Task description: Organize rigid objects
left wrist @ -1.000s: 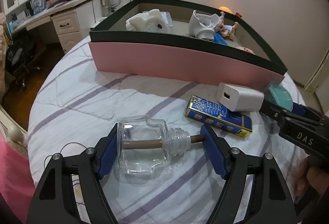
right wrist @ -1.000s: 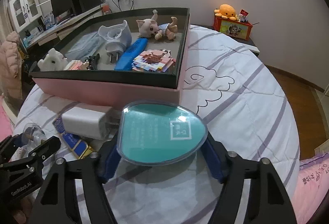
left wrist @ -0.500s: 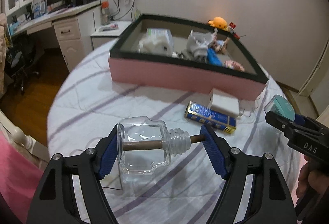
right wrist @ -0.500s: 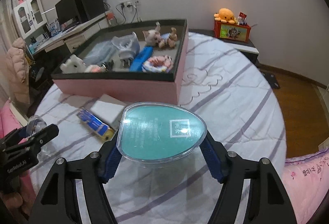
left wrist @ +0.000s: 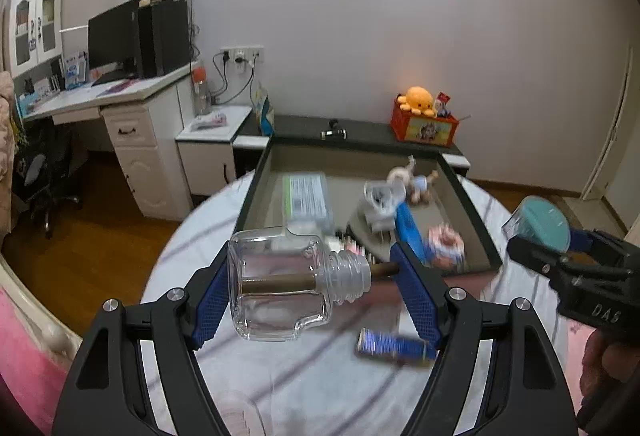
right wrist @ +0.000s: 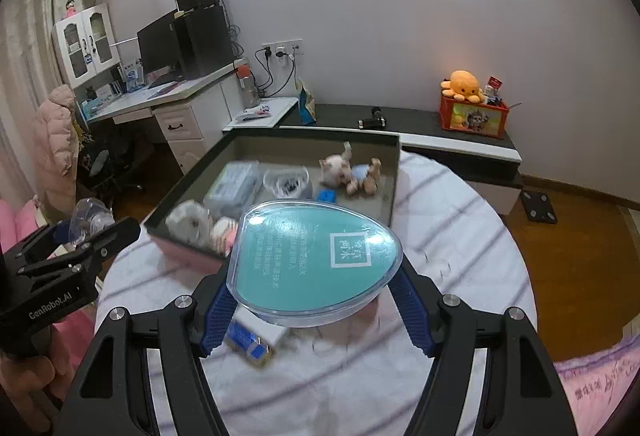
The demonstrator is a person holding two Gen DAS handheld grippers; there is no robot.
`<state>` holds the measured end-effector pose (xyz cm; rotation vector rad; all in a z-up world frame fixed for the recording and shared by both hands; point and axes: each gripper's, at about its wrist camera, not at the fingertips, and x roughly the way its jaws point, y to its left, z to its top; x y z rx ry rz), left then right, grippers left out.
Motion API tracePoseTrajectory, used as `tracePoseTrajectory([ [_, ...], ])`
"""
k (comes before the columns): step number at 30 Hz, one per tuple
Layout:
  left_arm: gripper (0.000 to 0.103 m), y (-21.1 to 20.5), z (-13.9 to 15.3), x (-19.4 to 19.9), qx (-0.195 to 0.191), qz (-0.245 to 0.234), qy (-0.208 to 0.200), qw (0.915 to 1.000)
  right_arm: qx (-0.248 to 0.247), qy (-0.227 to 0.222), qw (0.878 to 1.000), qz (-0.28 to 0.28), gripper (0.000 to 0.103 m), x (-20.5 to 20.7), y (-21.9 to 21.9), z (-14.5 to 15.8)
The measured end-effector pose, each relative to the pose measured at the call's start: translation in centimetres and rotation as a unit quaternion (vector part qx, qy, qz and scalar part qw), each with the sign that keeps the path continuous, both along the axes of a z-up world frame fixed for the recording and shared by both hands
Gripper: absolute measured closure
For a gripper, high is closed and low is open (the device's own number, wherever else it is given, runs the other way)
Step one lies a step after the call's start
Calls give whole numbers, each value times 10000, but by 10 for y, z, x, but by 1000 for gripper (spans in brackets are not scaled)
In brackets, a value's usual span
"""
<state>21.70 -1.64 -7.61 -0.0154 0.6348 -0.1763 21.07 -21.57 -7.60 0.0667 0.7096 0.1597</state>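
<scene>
A clear square glass bottle (left wrist: pixel 280 286) with a brown stick through its threaded neck lies sideways between the blue-padded fingers (left wrist: pixel 416 292) of my left gripper (left wrist: pixel 312 292), clamped end to end: one pad on its base, the other against the tip of the stick. It hangs in the air above the bed. My right gripper (right wrist: pixel 312 292) grasps a teal heart-shaped plastic case with a clear lid (right wrist: pixel 316 260), its blue pads pressed against the two sides, lid facing up, also held clear of the bedding.

Below both grippers lies a round bed covered in a white quilt with purple stripes (right wrist: pixel 460 236). On the quilt, just under my fingers, rests a small blue and gold box (left wrist: pixel 394 344), blurred. Further out sits an open box with pink sides and a dark rim (left wrist: pixel 472 204). Inside it are a small doll in blue clothes (right wrist: pixel 352 172), a long blue item (left wrist: pixel 408 232), a clear packet (left wrist: pixel 306 196) and other small things too blurred to name.
</scene>
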Motion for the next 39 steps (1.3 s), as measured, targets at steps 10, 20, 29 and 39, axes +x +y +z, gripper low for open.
tracePoseTrajectory([
  [10,26,-25,2,78,153,-6,-39,9999,-49,224,9997,63,31,73,5,-12],
  [20,25,-39,-39,133,309,39,402,9987,-107,680,9976,-10,30,117,4,-52],
  [29,0,-26,-28,109,399,262,115,9988,-99,565,9981,-233,9,106,0,-46],
  [39,0,1,29,17,381,551,-458,9967,543,-91,9975,-439,0,25,-11,14],
])
